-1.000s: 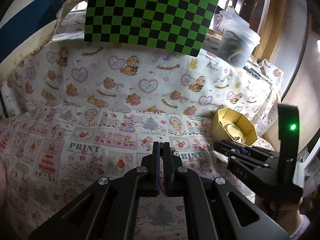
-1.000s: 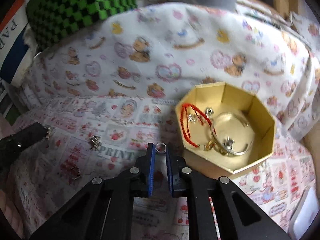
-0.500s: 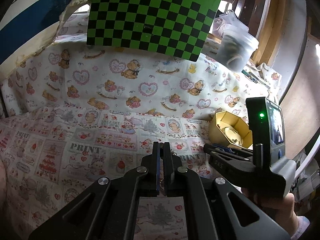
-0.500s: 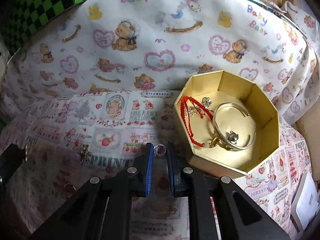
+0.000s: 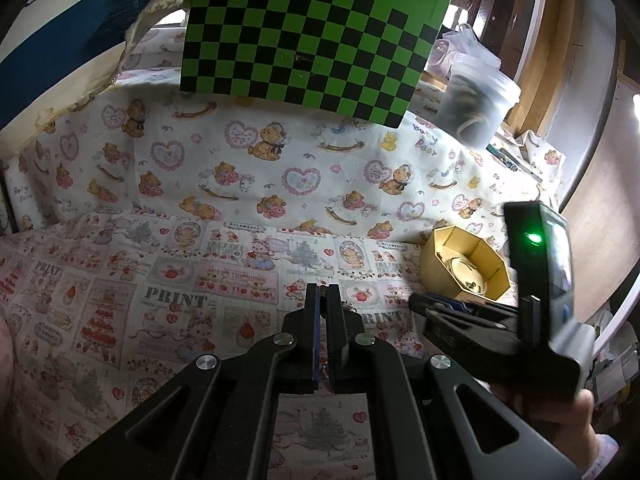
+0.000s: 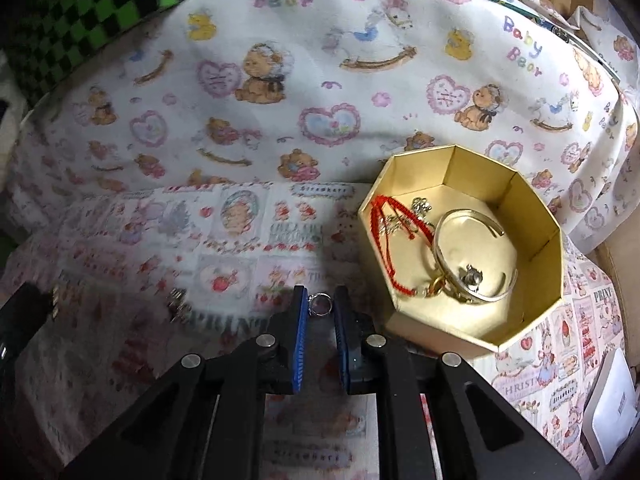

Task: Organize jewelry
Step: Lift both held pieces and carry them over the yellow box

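Observation:
A gold octagonal box sits on the printed cloth at the right; it also shows in the left wrist view. Inside lie a red cord bracelet, a gold bangle and small charms. My right gripper is shut on a small silver ring, held just left of the box. My left gripper is shut on a thin small piece that is hard to make out. A small earring lies loose on the cloth.
A green and black checkerboard leans at the back. A translucent plastic tub stands at the back right. A white object lies at the right edge. The teddy-bear cloth rises as a bank behind the box.
My right gripper with the ring has moved closer to the box and lifted a little. The left gripper has held nearly still; the right gripper's body has shifted in its view.

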{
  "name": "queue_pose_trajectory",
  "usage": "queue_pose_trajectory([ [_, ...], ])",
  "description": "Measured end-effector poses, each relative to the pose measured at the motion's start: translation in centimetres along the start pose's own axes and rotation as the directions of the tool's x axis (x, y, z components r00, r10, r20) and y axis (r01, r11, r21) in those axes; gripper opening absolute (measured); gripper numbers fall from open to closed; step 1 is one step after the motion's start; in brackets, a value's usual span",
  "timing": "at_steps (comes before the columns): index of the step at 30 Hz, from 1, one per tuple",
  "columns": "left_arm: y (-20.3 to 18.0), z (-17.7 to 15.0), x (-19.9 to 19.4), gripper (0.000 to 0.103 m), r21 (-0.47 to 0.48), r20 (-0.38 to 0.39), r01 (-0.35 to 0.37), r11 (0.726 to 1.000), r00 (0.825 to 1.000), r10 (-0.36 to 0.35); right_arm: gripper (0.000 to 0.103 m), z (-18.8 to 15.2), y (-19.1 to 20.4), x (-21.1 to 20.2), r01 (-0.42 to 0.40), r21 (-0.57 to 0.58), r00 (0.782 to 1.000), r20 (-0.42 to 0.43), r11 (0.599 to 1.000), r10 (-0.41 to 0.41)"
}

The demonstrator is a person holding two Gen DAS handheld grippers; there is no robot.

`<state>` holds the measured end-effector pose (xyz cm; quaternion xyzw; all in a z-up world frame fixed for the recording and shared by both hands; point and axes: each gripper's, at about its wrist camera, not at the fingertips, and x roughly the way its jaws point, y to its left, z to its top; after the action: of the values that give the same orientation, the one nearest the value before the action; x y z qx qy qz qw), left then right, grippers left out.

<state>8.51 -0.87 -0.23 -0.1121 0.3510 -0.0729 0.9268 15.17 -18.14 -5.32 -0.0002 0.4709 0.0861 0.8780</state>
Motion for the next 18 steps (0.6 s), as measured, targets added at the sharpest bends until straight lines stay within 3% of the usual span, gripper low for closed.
queue_pose_trajectory([
  [9,-0.5,0.1,-0.4,0.002,0.031,0.025,-0.044,0.999,0.999,0.043,0.014,-2.7,-2.0,-5.3,-0.140,-0.034,0.984,0.107,0.990,0.143],
  [11,-0.7,0.0,-0.5,0.002,0.045,0.024,-0.054,0.998,0.998,0.053,0.014,-3.0,-2.5,-6.6,-0.138,-0.045,0.974,0.175,0.989,0.144],
  [15,-1.1,-0.1,-0.8,0.002,0.065,0.033,-0.053,0.996,0.998,0.051,0.014,-3.1,-3.8,-8.7,-0.225,-0.022,0.951,0.213,0.974,0.225],
  [18,-1.7,-0.1,-1.4,0.002,0.086,0.054,-0.060,0.995,0.997,0.056,0.014,-2.7,-5.1,-9.7,-0.237,-0.025,0.939,0.249,0.971,0.236],
])
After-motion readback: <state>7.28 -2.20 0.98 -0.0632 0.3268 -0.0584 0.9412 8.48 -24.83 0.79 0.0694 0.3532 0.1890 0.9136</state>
